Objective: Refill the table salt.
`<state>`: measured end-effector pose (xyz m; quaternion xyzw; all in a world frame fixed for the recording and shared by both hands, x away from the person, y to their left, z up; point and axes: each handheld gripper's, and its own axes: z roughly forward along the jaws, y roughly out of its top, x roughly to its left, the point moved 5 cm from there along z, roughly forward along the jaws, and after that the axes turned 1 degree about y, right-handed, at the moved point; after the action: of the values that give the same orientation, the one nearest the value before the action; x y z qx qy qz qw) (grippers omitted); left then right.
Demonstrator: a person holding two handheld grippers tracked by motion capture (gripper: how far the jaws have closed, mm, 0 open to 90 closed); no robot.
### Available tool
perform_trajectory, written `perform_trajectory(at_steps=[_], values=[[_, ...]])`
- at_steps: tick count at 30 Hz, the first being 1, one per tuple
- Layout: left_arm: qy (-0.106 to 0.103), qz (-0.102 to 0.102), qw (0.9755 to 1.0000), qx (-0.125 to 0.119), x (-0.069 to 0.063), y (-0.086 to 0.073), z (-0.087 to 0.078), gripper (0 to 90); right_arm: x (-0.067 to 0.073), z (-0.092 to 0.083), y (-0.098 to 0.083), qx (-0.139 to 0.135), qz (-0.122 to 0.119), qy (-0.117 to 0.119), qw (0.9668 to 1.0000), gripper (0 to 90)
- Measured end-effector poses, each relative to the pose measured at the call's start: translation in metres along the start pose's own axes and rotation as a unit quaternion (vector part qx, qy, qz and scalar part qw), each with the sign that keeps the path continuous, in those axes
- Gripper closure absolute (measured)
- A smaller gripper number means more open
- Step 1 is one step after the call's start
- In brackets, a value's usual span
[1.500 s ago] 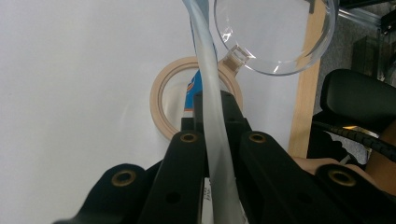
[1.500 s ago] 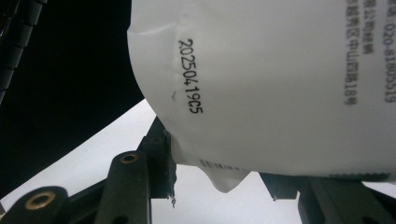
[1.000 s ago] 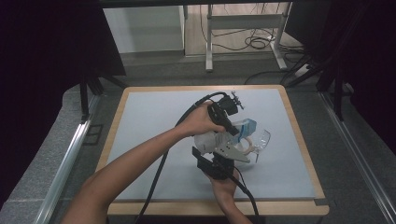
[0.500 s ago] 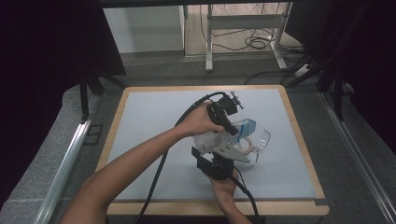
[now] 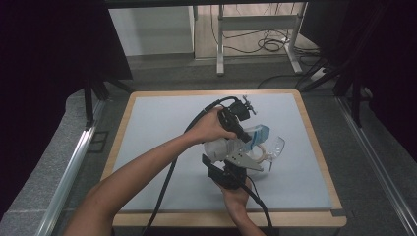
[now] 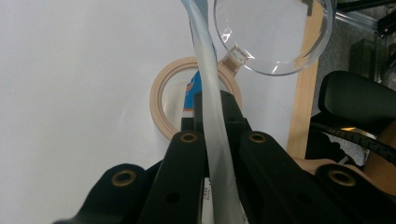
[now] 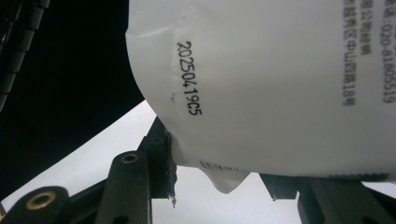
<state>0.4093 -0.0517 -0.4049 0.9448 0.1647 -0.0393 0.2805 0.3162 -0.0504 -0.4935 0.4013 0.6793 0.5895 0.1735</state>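
Between both tongs hangs the white pouch [image 7: 280, 84], each pair clamped on an edge.

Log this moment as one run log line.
left gripper: shut on bag edge | right gripper: shut on white bag | tape roll, clear cup: on table

no visible change across the second: my left gripper [image 5: 248, 135] and my right gripper [image 5: 236, 158] hold the same places on the white pouch [image 5: 221, 146], and it lies exactly as before.
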Motion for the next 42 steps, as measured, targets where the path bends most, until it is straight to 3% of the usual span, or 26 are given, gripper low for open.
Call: perform_trajectory(at_steps=[42], values=[[0.008,0.005,0.9999,0.005,-0.0048,0.0057,-0.0022,89.9,-0.0008,-0.0038,0.0046,-0.016,0.018,0.000,0.9997,55.9]])
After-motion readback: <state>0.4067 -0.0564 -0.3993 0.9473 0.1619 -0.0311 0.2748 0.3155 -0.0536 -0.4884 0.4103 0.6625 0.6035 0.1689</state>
